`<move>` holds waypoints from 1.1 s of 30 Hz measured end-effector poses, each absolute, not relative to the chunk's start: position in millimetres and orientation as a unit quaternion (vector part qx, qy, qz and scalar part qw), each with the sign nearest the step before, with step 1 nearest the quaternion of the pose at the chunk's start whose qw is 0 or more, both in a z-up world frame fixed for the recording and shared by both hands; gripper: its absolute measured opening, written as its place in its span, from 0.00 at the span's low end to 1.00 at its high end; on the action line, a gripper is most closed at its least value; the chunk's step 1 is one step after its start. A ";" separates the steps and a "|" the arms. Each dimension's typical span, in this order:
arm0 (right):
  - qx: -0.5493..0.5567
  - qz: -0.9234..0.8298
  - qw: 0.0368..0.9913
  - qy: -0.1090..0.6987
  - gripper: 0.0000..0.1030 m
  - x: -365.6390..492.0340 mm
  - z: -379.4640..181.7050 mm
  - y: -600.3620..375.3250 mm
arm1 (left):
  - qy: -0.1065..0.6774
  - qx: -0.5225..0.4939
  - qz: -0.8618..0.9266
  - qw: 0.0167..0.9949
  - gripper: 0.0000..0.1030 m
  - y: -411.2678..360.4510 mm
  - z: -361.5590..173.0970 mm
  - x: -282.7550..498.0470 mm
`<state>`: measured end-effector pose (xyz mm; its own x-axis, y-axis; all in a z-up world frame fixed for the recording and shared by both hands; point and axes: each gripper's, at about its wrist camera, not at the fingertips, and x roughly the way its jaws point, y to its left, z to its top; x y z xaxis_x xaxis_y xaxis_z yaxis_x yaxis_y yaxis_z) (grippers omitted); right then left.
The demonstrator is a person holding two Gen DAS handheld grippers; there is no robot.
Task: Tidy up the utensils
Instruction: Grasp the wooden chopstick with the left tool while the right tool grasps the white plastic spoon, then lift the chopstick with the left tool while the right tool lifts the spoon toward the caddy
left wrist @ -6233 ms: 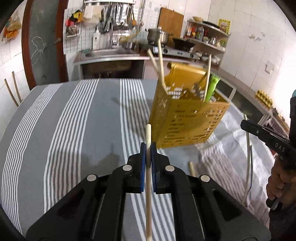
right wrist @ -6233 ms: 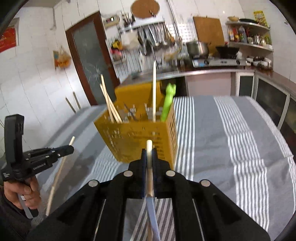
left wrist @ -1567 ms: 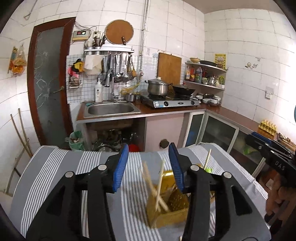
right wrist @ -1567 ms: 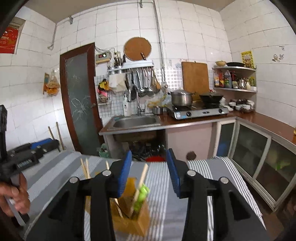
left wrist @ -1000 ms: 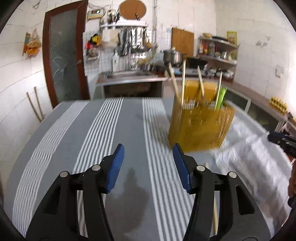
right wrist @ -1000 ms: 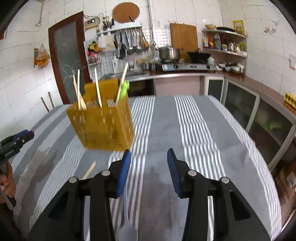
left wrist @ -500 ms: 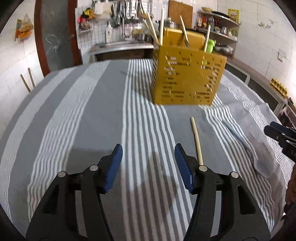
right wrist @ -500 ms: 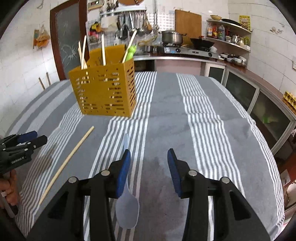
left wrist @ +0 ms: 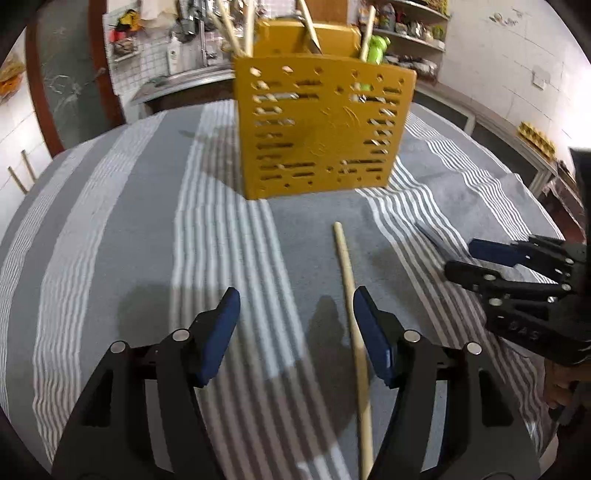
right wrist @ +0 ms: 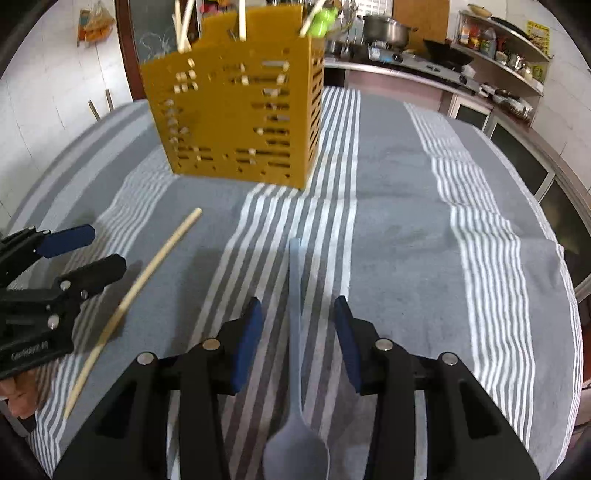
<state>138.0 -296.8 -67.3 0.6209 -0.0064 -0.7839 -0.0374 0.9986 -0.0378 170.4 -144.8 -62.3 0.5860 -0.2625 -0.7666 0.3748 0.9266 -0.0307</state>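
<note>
A yellow perforated utensil holder (left wrist: 321, 129) (right wrist: 240, 110) stands on the striped cloth with chopsticks and a green utensil (right wrist: 320, 16) sticking out. A wooden chopstick (left wrist: 349, 280) (right wrist: 147, 280) lies flat in front of it. My left gripper (left wrist: 297, 325) (right wrist: 101, 251) hovers low over the chopstick, its jaws opening; the stick lies just inside the right-hand finger, untouched. A pale blue spoon (right wrist: 295, 332) lies lengthwise, its bowl toward me. My right gripper (right wrist: 298, 321) (left wrist: 465, 258) is open, the spoon's handle between its pads without contact.
The grey-and-white striped cloth (right wrist: 424, 221) covers the table, rumpled on its right side. Behind the table are a counter with a stove and pot (right wrist: 384, 27), wall shelves (right wrist: 498, 44) and a glass door (left wrist: 66, 74). A hand (left wrist: 561, 384) holds each gripper.
Both grippers have sunk toward the cloth and tilted down. The chopstick now lies between the left fingers, which stand wider. The spoon handle now lies between the right fingers.
</note>
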 end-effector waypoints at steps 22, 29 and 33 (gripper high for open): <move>-0.025 0.011 0.880 0.474 0.06 167.7 -63.2 -318.2 | 0.457 0.150 -0.197 0.854 0.07 -199.5 -81.6 207.0; 0.012 0.024 0.900 0.435 0.06 159.6 -46.9 -327.1 | 0.453 0.101 -0.204 0.862 0.04 -176.4 -67.3 214.8; 0.029 0.030 0.916 0.399 0.06 152.0 -30.1 -332.4 | 0.427 0.076 -0.203 0.878 0.04 -160.5 -44.7 211.9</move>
